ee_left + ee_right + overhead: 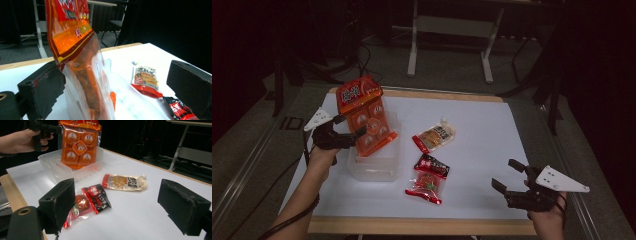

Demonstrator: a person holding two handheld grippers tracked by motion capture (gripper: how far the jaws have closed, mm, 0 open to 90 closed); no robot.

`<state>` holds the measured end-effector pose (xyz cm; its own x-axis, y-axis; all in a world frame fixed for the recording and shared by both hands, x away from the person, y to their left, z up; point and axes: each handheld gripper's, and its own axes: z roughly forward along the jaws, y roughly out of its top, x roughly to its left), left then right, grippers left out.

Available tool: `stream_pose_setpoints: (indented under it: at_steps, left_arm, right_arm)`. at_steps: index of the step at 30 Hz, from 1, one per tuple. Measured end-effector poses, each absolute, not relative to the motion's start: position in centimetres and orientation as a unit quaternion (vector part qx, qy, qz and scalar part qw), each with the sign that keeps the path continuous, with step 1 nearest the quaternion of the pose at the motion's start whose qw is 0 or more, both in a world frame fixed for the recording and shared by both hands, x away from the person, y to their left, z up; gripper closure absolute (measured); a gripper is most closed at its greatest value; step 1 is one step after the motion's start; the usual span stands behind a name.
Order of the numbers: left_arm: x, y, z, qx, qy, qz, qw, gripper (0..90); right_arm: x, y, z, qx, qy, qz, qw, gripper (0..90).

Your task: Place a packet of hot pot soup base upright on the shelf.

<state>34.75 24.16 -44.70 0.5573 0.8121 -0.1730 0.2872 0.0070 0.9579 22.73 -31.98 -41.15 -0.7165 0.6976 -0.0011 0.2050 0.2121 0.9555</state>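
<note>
Orange snack bag [364,115] printed "0" stands in clear tub [377,170], left gripper [343,131] jaws spread, right gripper [509,176] jaws spread

You are working at a table [492,150] whose top is lying white under a pale wooden rim that is showing along the far and near edges. A clear plastic bin [374,167] is sitting on it toward your left side. Just to the right of the bin, a pale sauce pouch with a red end [435,136] is lying flat near the middle. Nearer to you, a black and red packet [432,165] is resting on the white top, its near edge overlapping a clear red-trimmed packet [424,187], both lying close beside the bin's near right corner.
</note>
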Motion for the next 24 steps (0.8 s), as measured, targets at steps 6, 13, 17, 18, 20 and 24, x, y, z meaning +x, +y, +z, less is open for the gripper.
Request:
stream_pose_setpoints:
  at_steps: [6, 13, 17, 18, 20, 24]
  left_arm:
    - [33.9, 24.6, -44.4, 0.671, 0.409, 0.230, 0.574, 2.2]
    - [32.3, 25.0, -44.1, 0.674, 0.399, 0.228, 0.578, 2.1]
    - [31.3, 25.4, -43.8, 0.674, 0.395, 0.230, 0.581, 1.8]
    - [31.0, 25.4, -43.8, 0.674, 0.394, 0.229, 0.581, 1.8]
    - [30.4, 25.2, -43.7, 0.684, 0.384, 0.232, 0.575, 1.8]
    - [29.4, 25.1, -43.7, 0.689, 0.372, 0.228, 0.579, 1.8]
  right_arm:
    - [22.8, -32.1, -41.2, 0.299, 0.747, 0.550, 0.224, 14.9]
    - [23.0, -31.9, -41.2, 0.295, 0.756, 0.537, 0.229, 14.9]
    - [23.3, -31.7, -41.2, 0.296, 0.758, 0.539, 0.218, 17.2]
    - [23.3, -31.7, -41.2, 0.296, 0.757, 0.539, 0.219, 17.2]
    - [23.5, -31.6, -41.2, 0.293, 0.758, 0.544, 0.211, 17.1]
    - [23.9, -31.4, -41.1, 0.285, 0.762, 0.542, 0.209, 15.3]
